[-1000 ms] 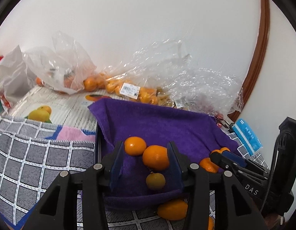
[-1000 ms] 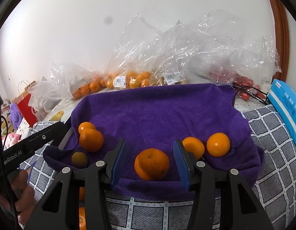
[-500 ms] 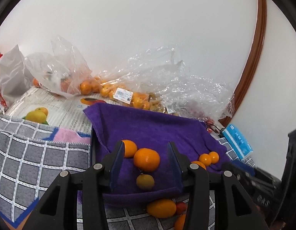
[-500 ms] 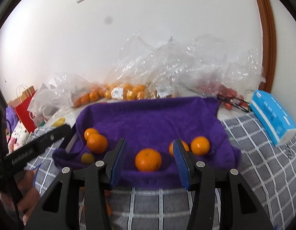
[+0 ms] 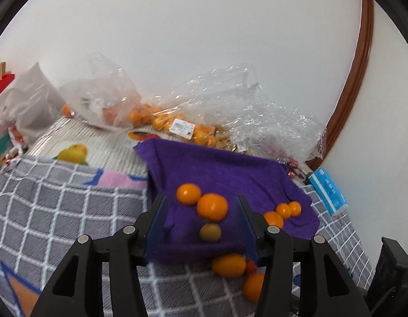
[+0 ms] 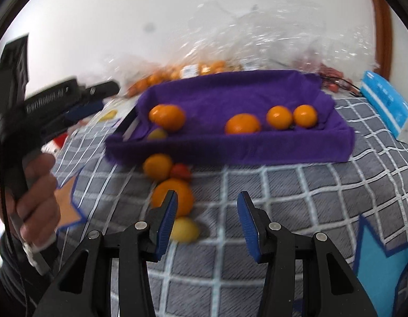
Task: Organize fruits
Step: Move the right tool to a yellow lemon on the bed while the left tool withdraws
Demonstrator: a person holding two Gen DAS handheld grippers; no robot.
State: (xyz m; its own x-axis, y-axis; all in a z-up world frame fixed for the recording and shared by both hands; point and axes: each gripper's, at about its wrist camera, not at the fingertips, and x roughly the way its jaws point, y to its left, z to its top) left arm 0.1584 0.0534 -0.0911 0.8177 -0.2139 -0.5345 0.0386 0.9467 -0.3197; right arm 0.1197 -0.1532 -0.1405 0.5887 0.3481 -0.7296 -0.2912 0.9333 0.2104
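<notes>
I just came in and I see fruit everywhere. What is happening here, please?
A person holds two tools and sorts fruit on a checked blanket. Six fruits lie on the purple towel. Four more wait on the blanket in front of it: an orange, a small red fruit, a bigger orange and a yellow fruit. The right hand-held gripper and the left hand-held gripper are both open and empty.

Checked cloth (image 5: 58, 211): grey with white grid, spread across the foreground
Tissue pack (image 6: 386, 105): blue, at the far right
Red paper bag (image 5: 0, 79): far left, by the wall
Door frame (image 5: 357, 66): brown, curved
</notes>
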